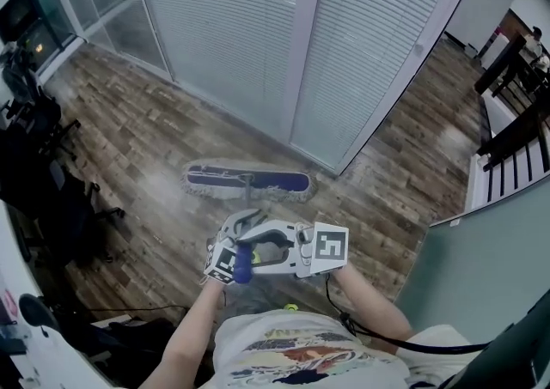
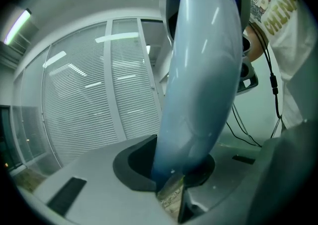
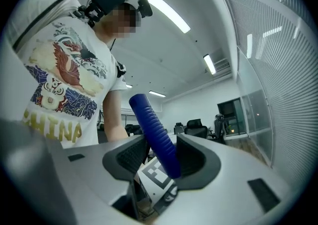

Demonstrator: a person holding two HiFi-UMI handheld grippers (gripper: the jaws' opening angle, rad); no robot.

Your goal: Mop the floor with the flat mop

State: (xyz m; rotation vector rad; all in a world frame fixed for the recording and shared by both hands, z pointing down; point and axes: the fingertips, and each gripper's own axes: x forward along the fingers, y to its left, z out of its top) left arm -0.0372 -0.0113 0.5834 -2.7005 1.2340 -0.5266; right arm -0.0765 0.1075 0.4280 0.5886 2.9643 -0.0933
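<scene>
The flat mop's blue head (image 1: 247,181) with its grey fringe lies flat on the wooden floor in front of me, close to the glass wall. Its thin pole (image 1: 249,200) runs back to my hands. My left gripper (image 1: 247,224) is shut on the pale pole (image 2: 203,70), which fills the left gripper view between the jaws (image 2: 174,172). My right gripper (image 1: 258,252) holds the top of the mop. There the blue ribbed handle (image 3: 151,124) slants across the jaws (image 3: 161,157) and touches both pads. The handle's end (image 1: 243,267) shows beside the left gripper's marker cube.
A glass partition with shut blinds (image 1: 301,44) stands just beyond the mop head. Black office chairs (image 1: 51,198) crowd the left side. A white railing (image 1: 507,173) and a grey wall (image 1: 481,276) are on the right. A small yellow-green thing (image 1: 291,306) lies near my feet.
</scene>
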